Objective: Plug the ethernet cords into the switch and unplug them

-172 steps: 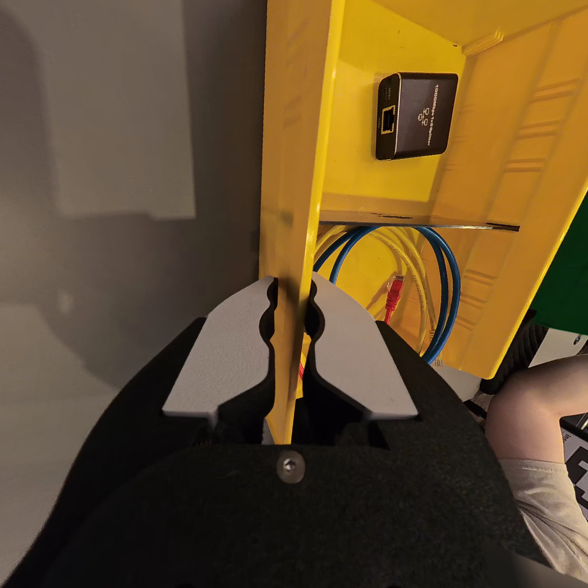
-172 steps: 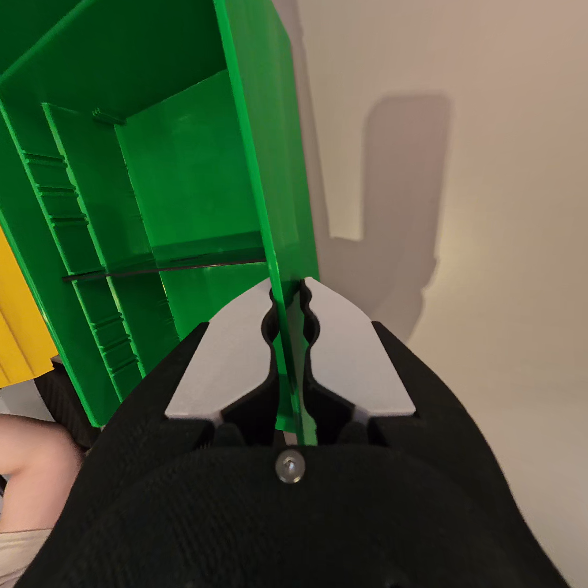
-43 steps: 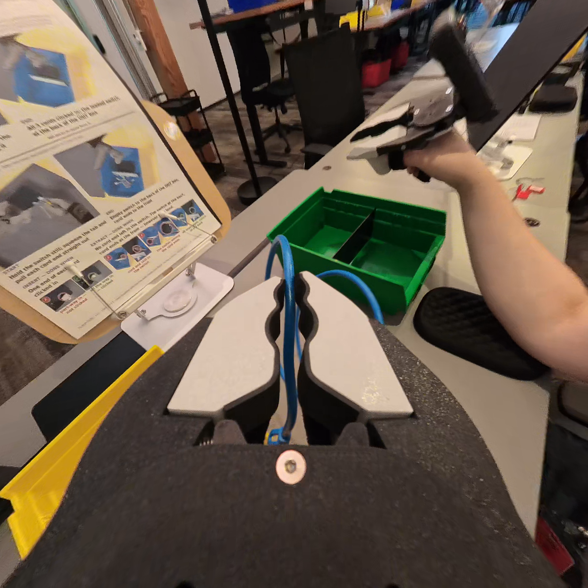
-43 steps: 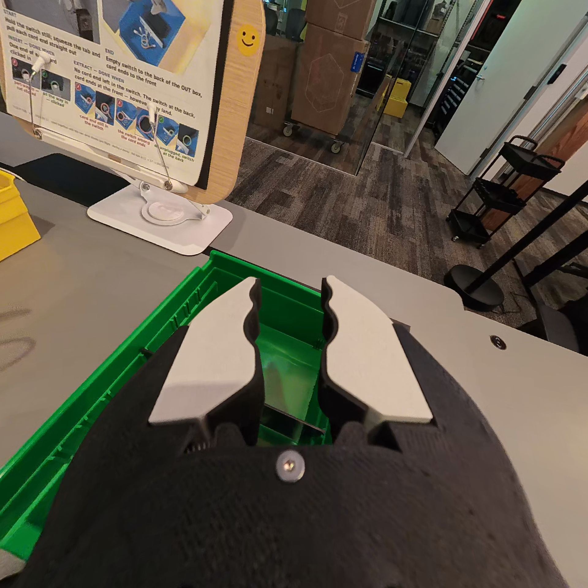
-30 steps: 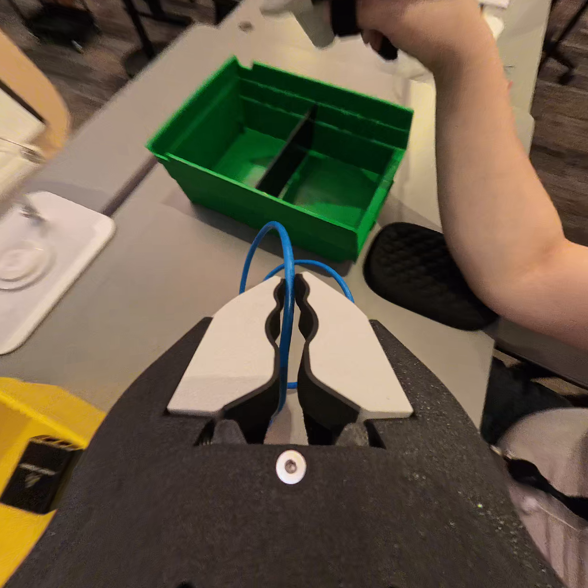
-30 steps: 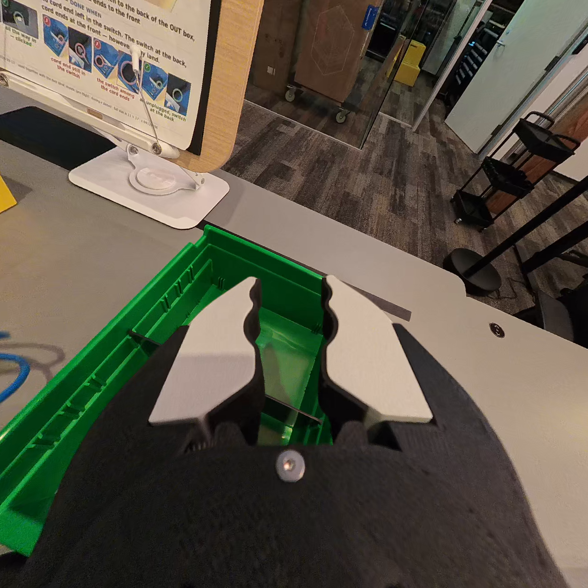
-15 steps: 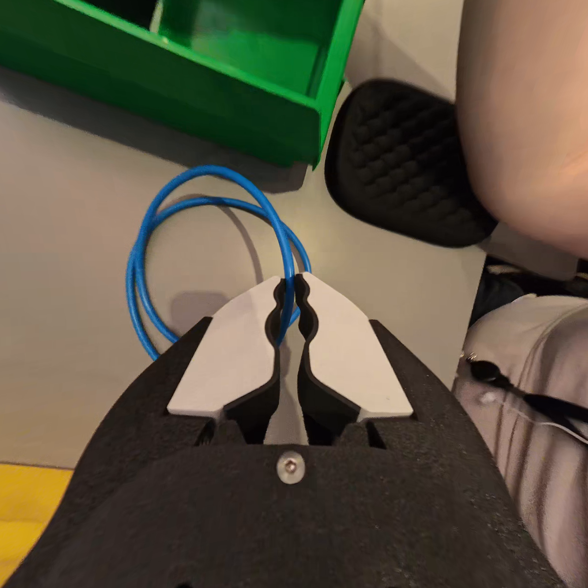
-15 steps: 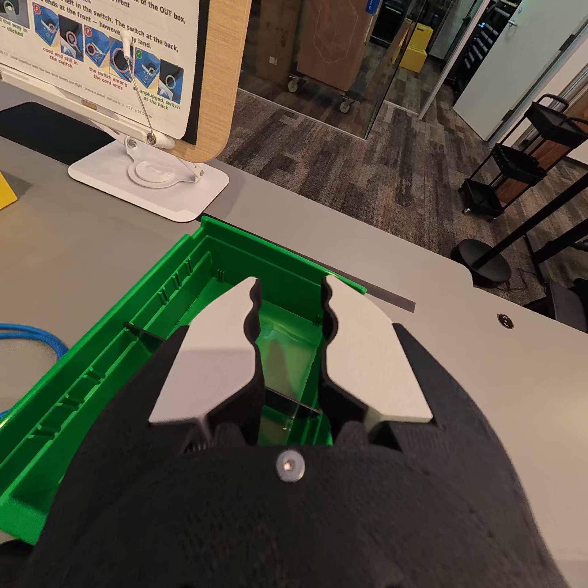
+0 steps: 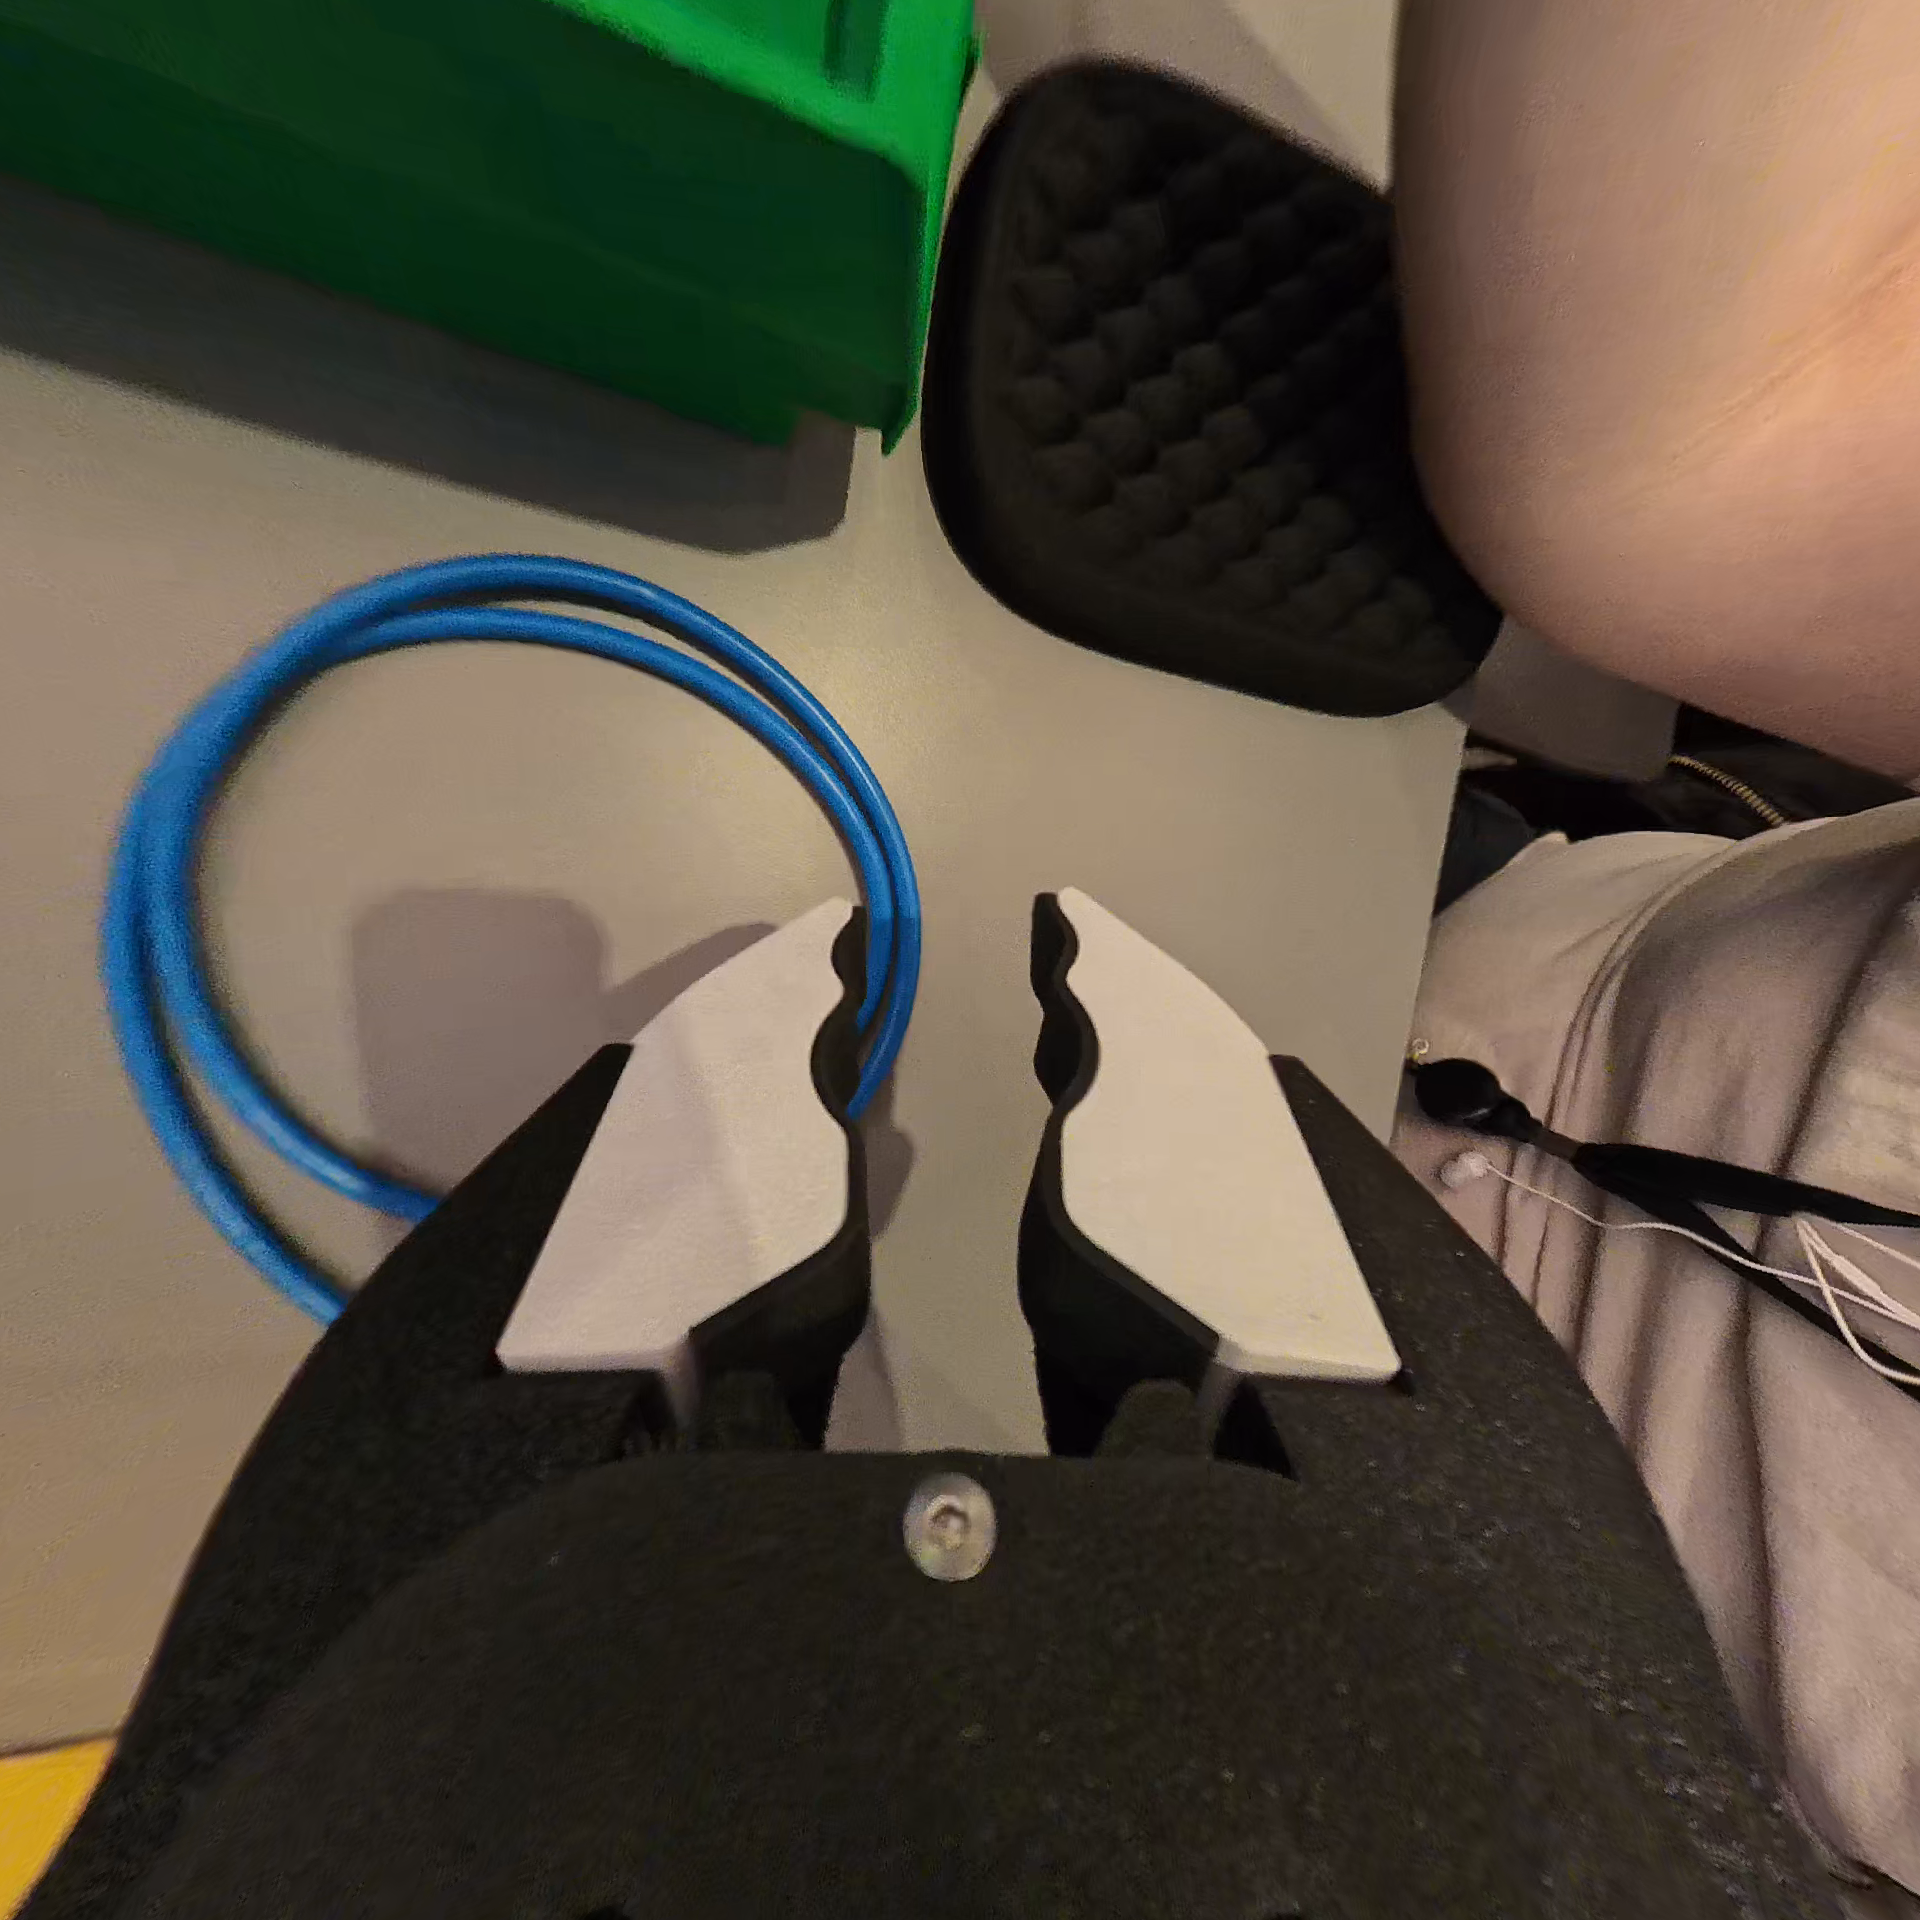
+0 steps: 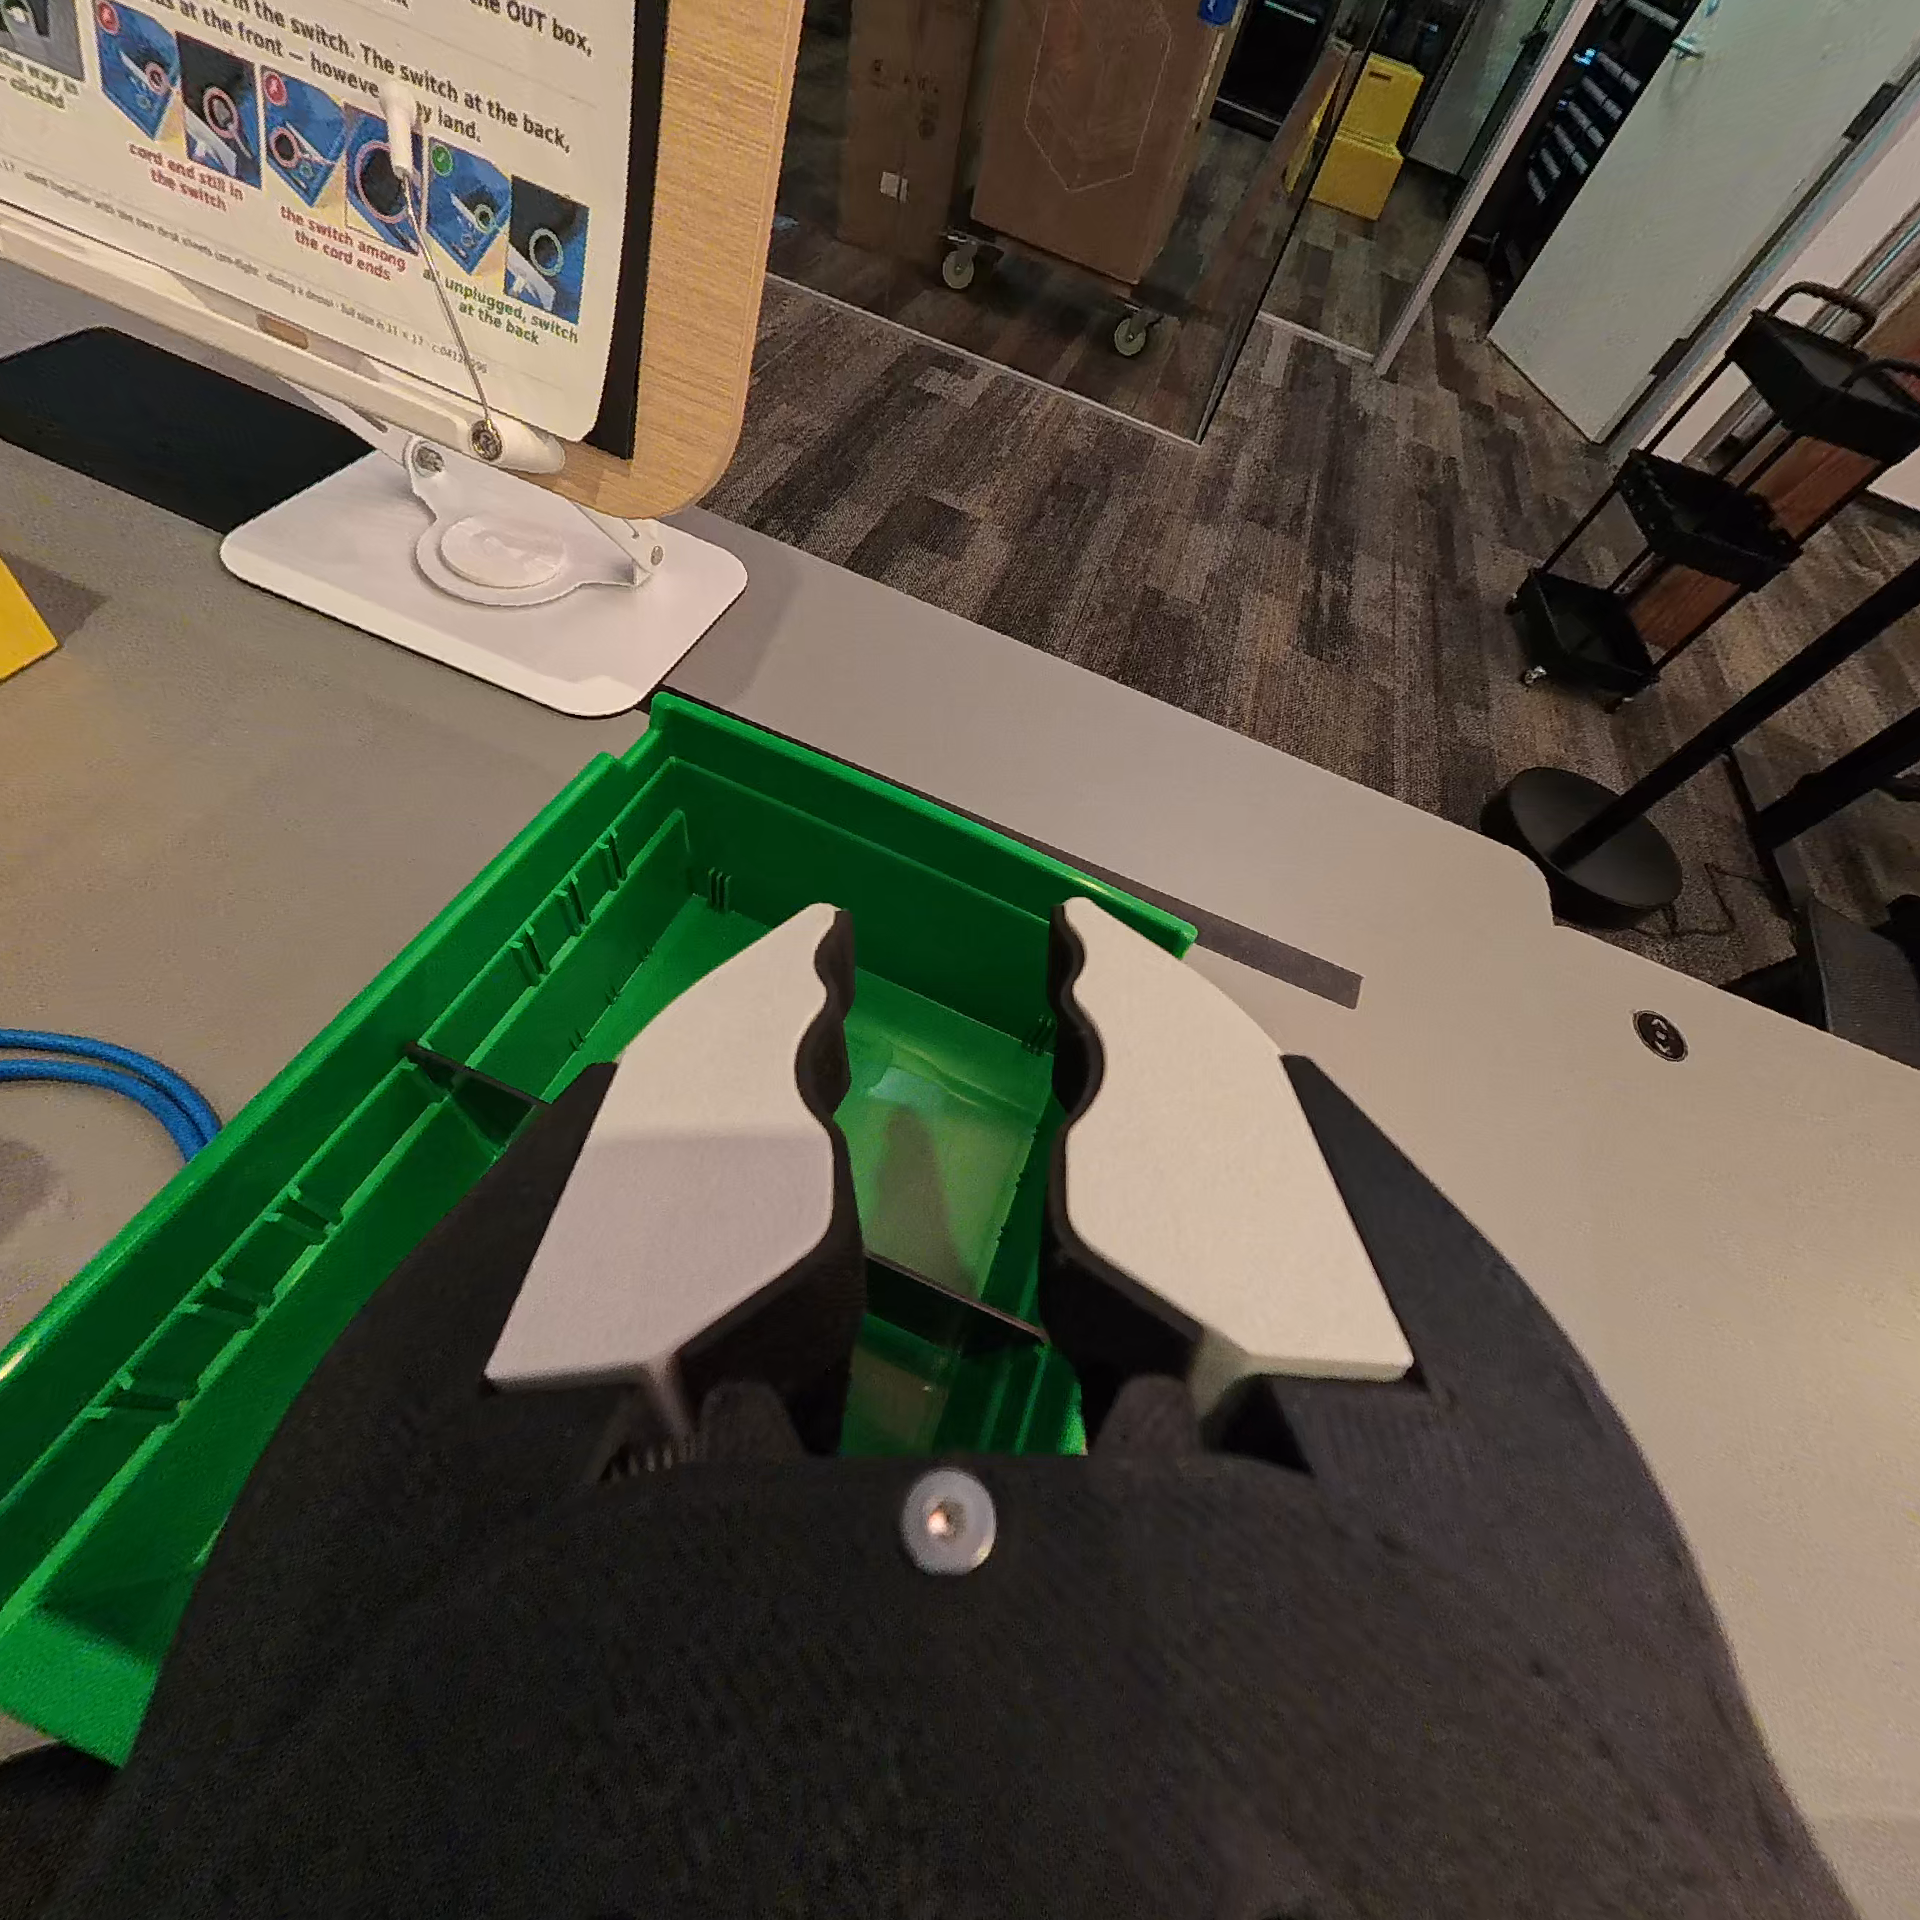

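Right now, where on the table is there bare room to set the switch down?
Bare grey tabletop lies between the white stand base and the green bin, and more right of the bin. The bin's compartments look empty too. It is crowded near the table's front edge: the blue ethernet cord coils between the bin, the black pad and the open left gripper.

Grey desk (image 10: 935, 727). Green bin (image 10: 312, 1195) near its far edge, blue cord (image 9: 499, 623) coiled flat beside the bin, white stand base (image 10: 488, 592) at the far edge, black pad (image 9: 1195, 416) at the near edge, yellow bin corner (image 10: 16, 623) further left.
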Available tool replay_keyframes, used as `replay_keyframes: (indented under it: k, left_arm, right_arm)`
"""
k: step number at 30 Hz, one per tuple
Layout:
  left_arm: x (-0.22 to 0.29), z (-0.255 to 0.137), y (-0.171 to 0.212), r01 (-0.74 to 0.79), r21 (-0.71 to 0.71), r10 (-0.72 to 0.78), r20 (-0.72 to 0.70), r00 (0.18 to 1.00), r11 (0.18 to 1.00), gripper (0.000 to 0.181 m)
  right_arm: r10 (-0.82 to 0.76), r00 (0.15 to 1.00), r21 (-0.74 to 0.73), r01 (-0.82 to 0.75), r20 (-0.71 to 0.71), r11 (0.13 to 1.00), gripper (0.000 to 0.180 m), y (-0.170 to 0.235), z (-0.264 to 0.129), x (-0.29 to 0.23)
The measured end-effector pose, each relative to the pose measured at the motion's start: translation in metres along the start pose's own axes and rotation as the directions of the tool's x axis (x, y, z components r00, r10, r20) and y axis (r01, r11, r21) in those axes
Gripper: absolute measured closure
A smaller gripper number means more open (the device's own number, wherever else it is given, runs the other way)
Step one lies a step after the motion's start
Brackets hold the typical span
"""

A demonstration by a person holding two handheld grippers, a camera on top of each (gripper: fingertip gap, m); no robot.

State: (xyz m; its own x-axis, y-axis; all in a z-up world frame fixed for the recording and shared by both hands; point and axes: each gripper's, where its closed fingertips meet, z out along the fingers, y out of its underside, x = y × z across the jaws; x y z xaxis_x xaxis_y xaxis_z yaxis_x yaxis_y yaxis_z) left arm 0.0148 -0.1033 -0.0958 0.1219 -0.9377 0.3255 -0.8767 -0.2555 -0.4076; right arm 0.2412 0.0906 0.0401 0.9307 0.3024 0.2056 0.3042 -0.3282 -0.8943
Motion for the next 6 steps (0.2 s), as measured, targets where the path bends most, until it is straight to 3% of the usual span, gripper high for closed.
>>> replay_keyframes:
  k: [1,4,6]
  left_arm:
    - [-0.001,-0.012,-0.005,-0.009,0.043,0.009,0.017,1.000,0.999,0.153]
    - [-0.015,-0.065,-0.020,-0.061,0.206,0.030,0.152,0.988,0.977,0.154]
    - [-0.036,-0.116,-0.026,-0.108,0.342,-0.008,0.321,0.947,0.933,0.155]
  right_arm:
    - [0.000,1.000,0.001,0.000,0.001,1.000,0.142,0.000,0.000,0.000]
    - [-0.002,1.000,-0.001,0.002,0.003,1.000,0.143,0.000,0.001,0.000]
    - [-0.003,1.000,-0.001,0.003,0.004,1.000,0.142,0.000,0.001,-0.001]
